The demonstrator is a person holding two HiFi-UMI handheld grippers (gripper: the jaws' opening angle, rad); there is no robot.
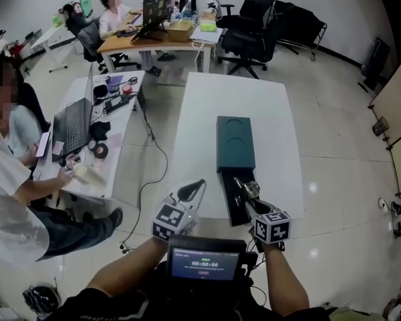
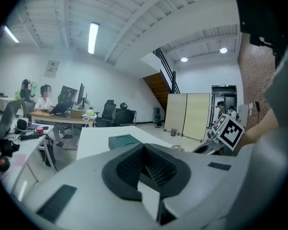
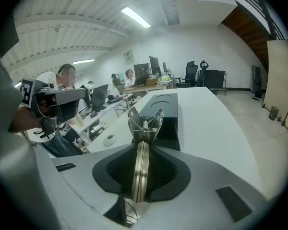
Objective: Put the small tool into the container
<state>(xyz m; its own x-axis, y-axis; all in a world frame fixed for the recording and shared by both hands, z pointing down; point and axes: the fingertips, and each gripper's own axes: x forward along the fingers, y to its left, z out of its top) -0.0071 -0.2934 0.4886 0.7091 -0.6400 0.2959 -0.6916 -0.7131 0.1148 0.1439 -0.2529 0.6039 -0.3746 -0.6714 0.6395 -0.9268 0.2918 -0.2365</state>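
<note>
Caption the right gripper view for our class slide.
Right gripper clamps a small metal tool before the dark green container on a white table.

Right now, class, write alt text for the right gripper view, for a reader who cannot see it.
The right tongs are shut on a small metal tool, which points at the open drawer of a dark green container on a white table.

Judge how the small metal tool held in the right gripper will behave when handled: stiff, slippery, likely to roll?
The metal tool looks like thin polished steel: probably stiff, light, and slippery in the right gripper. Its flat shape suggests it won't roll. Its splayed tip might snag the open drawer of the container.
</note>
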